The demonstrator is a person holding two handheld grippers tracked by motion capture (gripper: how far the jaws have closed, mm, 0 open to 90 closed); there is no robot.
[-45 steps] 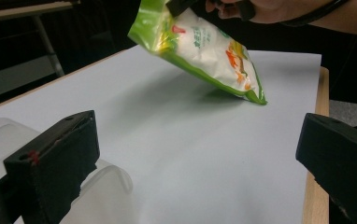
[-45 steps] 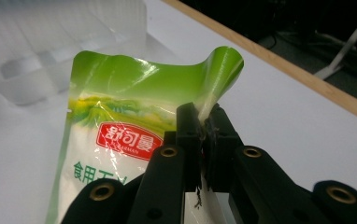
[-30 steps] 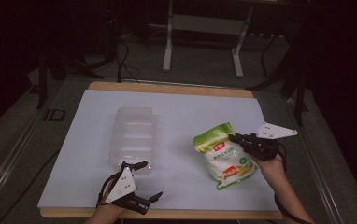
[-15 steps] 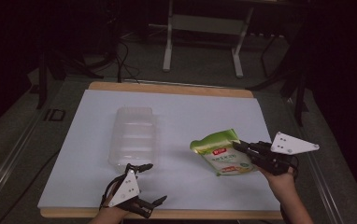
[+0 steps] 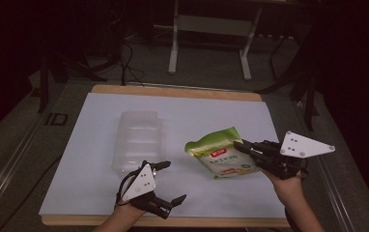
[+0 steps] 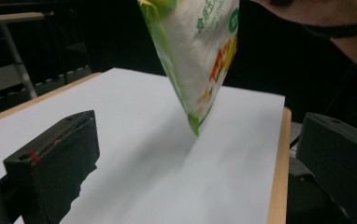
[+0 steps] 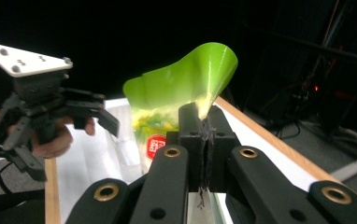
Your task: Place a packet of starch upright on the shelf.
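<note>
So at this point the right gripper [image 5: 239, 145] had its jaws clamped tight on the edge of the green snack bag [image 5: 219, 153], pinching the thin film right at the seam, and the bag was hanging off the tabletop [image 5: 95, 159] over the right half of the white sheet, tilted with its bottom corner dangling down. The left gripper [image 5: 173, 181] sat near the front edge with its jaws spread wide and nothing in them, just near of the clear plastic container [image 5: 139, 140], which lay flat on the left-center of the sheet. My read is the bag was meant to end up in or by that container, though that's a guess. If you're doing this step, I'd say keep the pinch firm because that slick film looks like it could slide out of a narrow bite, and move slowly so the contents don't swing the bag around. The hanging corner was well clear of the sheet, so dragging wasn't a worry yet. I'd bring the left gripper up under the lower end to steady it, or use it to hold the container, since that light clear plastic would probably skate away when nudged.
</note>
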